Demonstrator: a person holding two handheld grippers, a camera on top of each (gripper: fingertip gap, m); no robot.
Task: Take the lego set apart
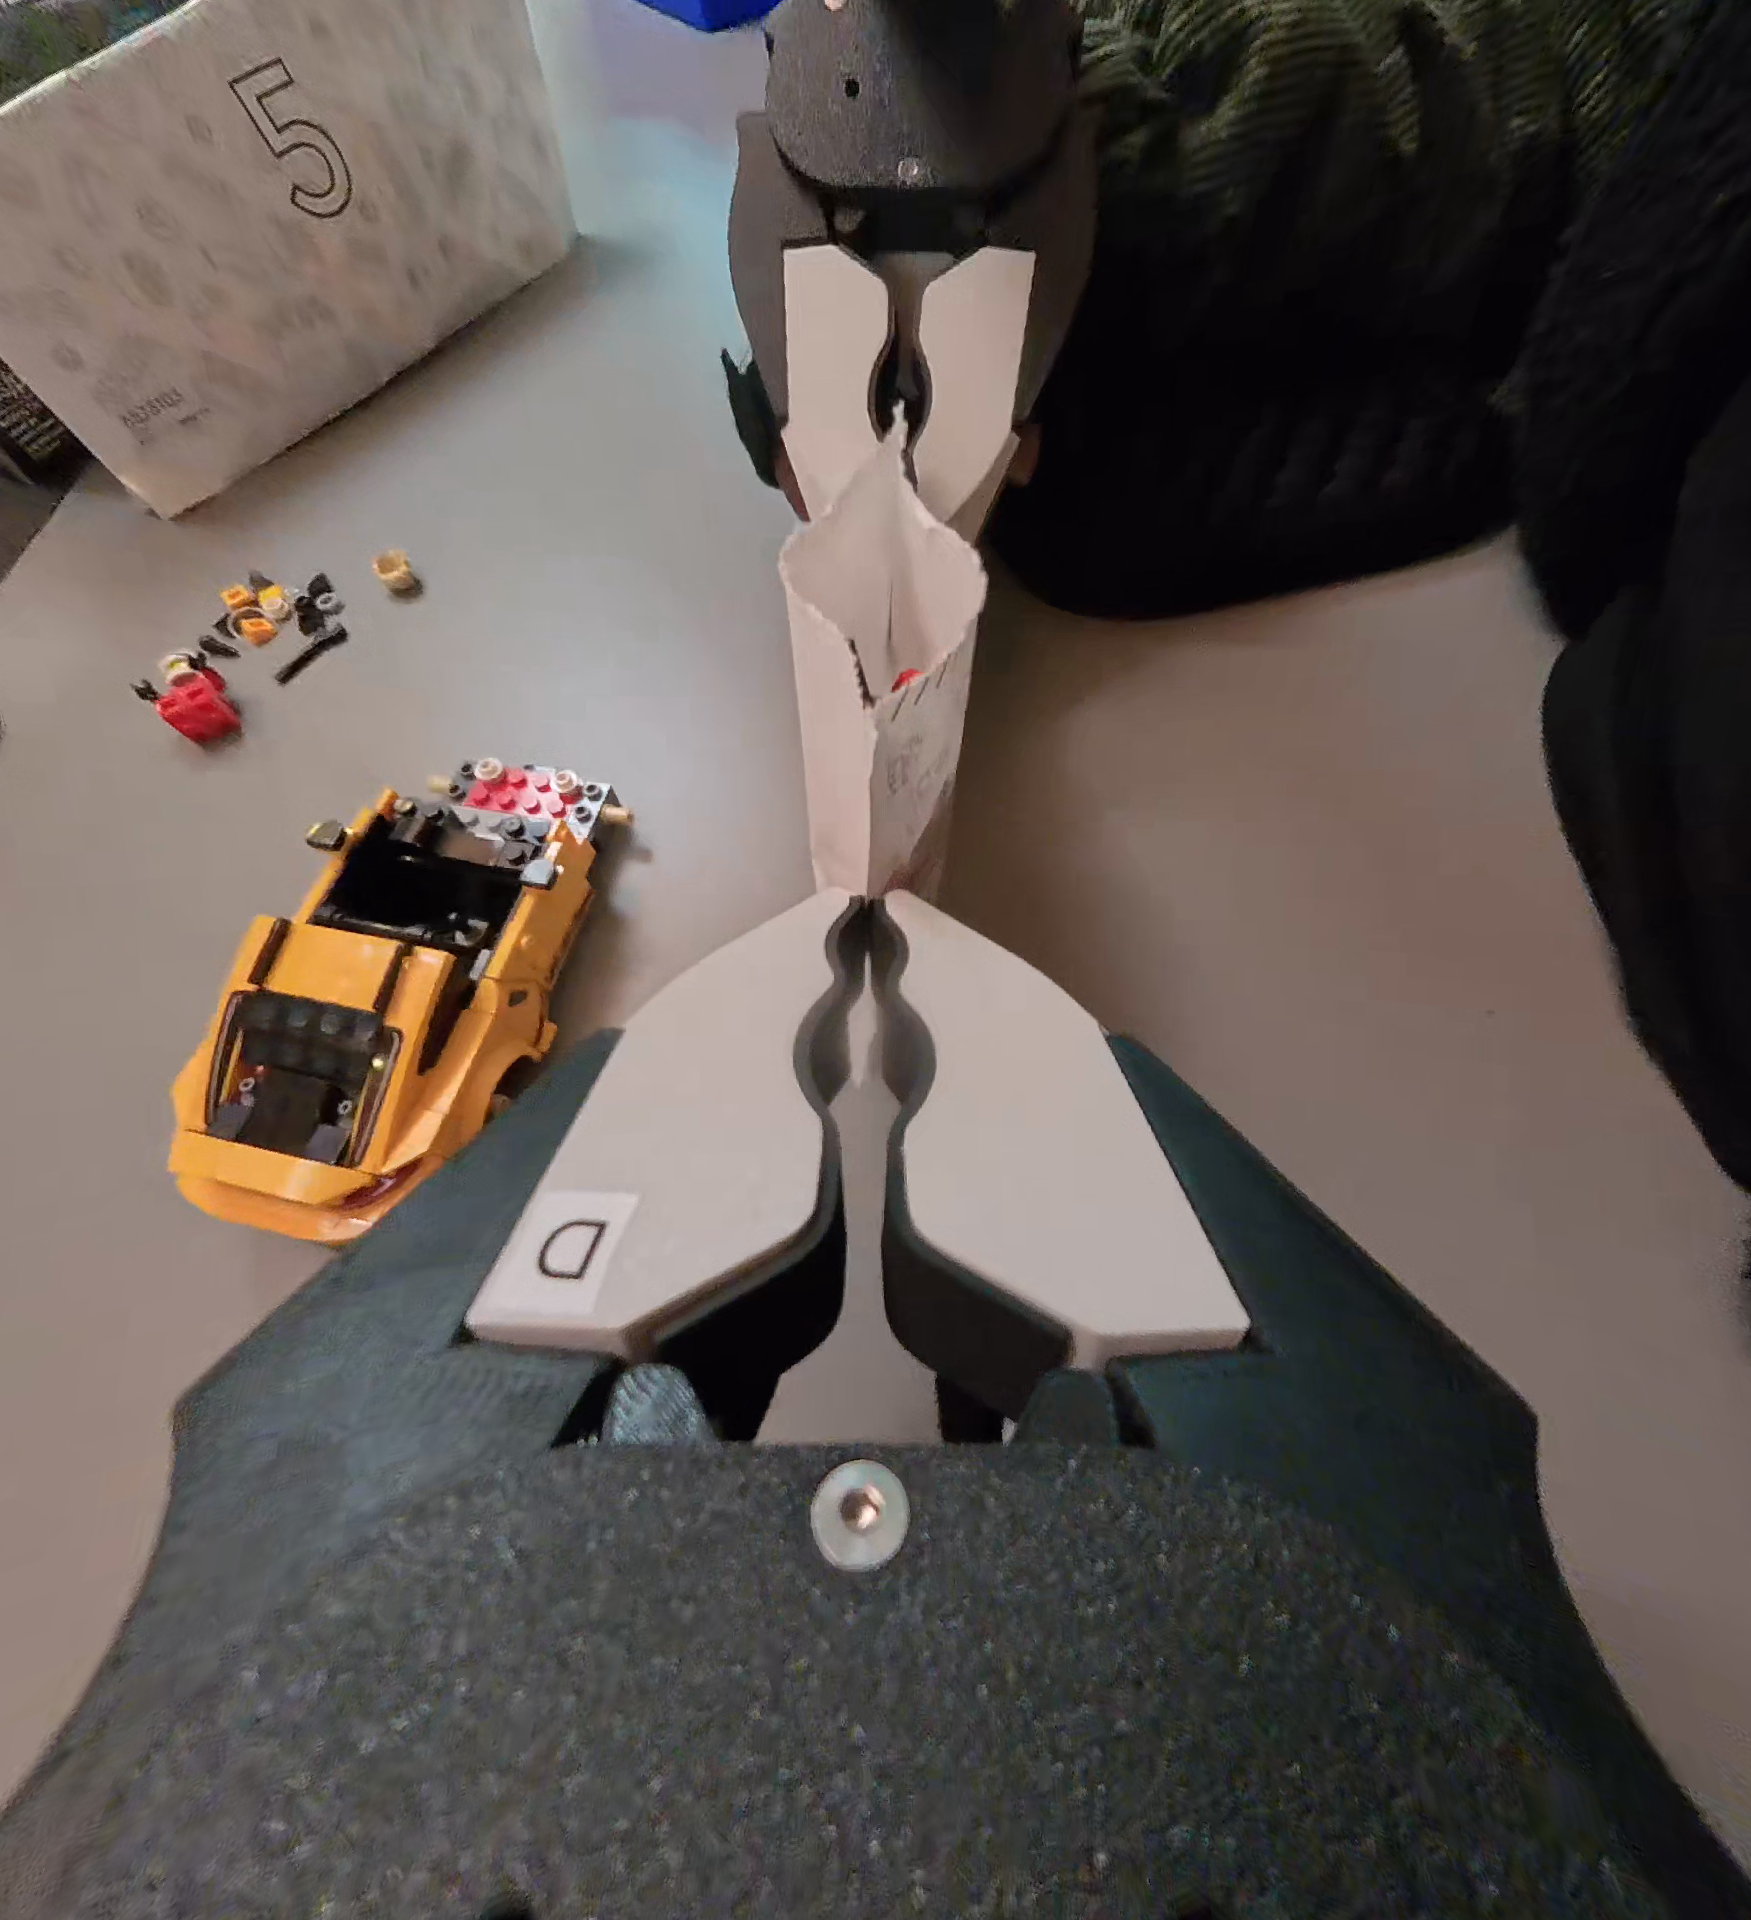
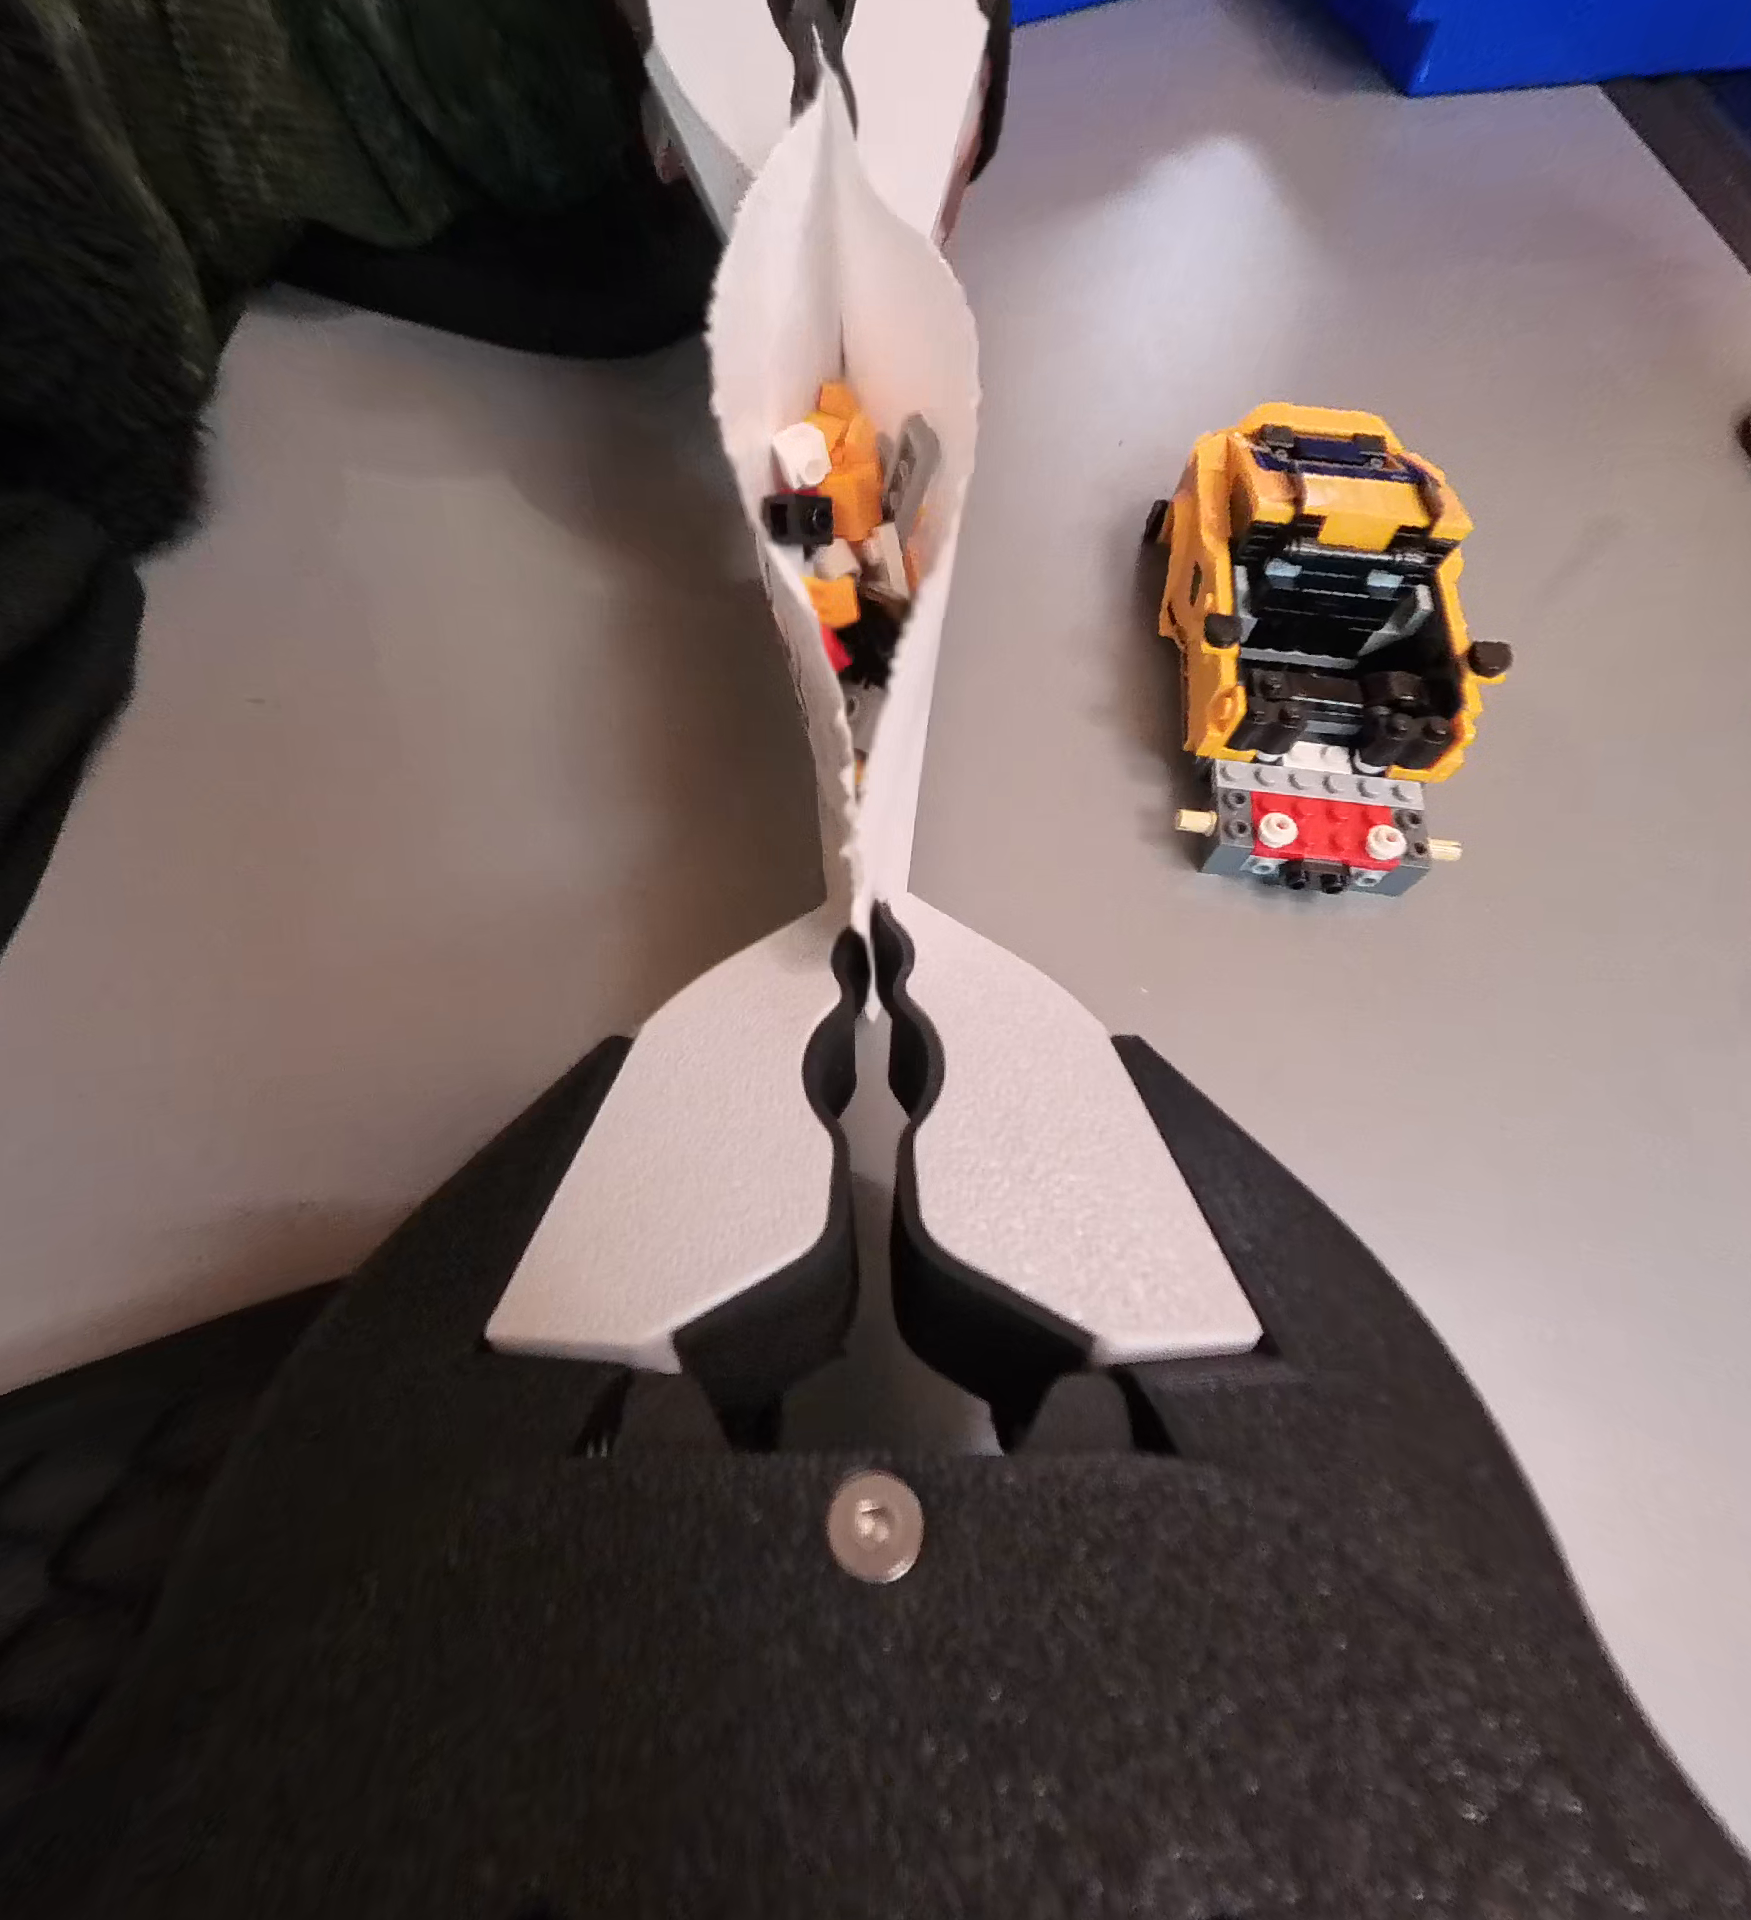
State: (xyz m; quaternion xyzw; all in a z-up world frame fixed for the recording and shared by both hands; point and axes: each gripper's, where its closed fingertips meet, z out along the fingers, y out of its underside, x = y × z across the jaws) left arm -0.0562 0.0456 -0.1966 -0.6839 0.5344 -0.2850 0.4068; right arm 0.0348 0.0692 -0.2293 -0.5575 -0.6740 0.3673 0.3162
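A white paper bag (image 1: 886, 717) hangs stretched between my two grippers above the grey table. My left gripper (image 1: 866, 909) is shut on one top edge of the bag. My right gripper (image 2: 873, 925) is shut on the opposite edge and also shows across from me in the left wrist view (image 1: 897, 416). The bag's mouth (image 2: 850, 416) is open, with several loose lego pieces (image 2: 850, 499) inside. The yellow lego car (image 1: 383, 997), partly taken apart with its red and grey rear base bare, sits on the table beside the bag (image 2: 1318, 644).
A small pile of loose lego pieces (image 1: 247, 644) lies on the table beyond the car. A white box (image 1: 227, 270) stands at the back left. A person's dark sleeve (image 1: 1473, 312) rests along the table's right side. A blue bin (image 2: 1473, 42) stands at the far edge. Some 11 centimeters of space lies between my two pairs of fingers.
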